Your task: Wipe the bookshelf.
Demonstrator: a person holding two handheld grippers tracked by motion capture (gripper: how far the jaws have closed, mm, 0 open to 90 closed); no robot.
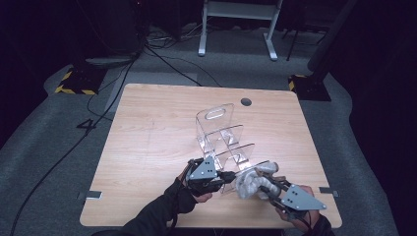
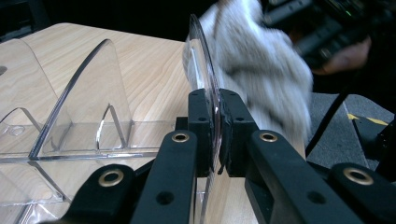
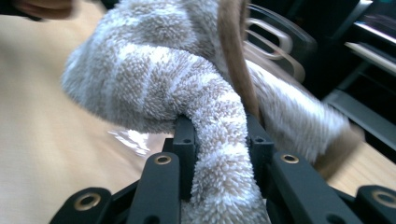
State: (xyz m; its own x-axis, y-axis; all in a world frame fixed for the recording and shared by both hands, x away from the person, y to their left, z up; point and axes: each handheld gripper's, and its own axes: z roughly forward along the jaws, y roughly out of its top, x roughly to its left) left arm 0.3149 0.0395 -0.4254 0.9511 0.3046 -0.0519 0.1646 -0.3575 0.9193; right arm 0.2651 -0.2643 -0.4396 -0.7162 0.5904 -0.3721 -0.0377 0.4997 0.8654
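A clear acrylic rack [image 1: 223, 137] with upright dividers lies on the wooden table [image 1: 147, 147]. My left gripper [image 1: 227, 176] is shut on the edge of the rack's nearest clear panel [image 2: 203, 60]; its black pads [image 2: 198, 121] pinch the thin sheet from both sides. My right gripper [image 1: 268, 189] is shut on a fluffy grey-and-beige striped towel [image 1: 252, 181], bunched up and pressed against that same panel. In the right gripper view the towel [image 3: 187, 84] bulges above the jaws, and a fold of it runs down between the pads [image 3: 184, 140].
A dark round hole [image 1: 246, 102] sits near the table's far edge. Cables [image 1: 98, 98] trail over the grey floor to the left. A white frame stand [image 1: 236, 24] is beyond the table. Black-and-yellow marked bases [image 1: 74, 83] flank the far corners.
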